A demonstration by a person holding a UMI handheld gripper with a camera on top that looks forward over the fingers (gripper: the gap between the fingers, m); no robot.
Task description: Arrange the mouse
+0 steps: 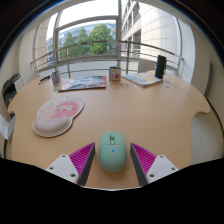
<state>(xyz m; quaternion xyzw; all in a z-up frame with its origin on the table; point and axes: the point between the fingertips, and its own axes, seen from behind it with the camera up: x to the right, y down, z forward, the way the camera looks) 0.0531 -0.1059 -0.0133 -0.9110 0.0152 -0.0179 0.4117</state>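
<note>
A mint-green computer mouse [112, 150] lies on the wooden table [150, 115], pointing away from me. It stands between the two fingers of my gripper [113, 149]. The pink pads [73, 162] flank its sides, with a narrow gap showing at each side. The gripper is open about the mouse. A white and pink mouse mat with a wrist rest [57, 115] lies on the table ahead and to the left of the fingers.
At the table's far edge are a magazine [83, 83], a small cup [115, 74], a stack of papers [143, 79] and a black speaker [160, 67]. A window with railings is behind them. A pale rounded object [207, 135] is at the right.
</note>
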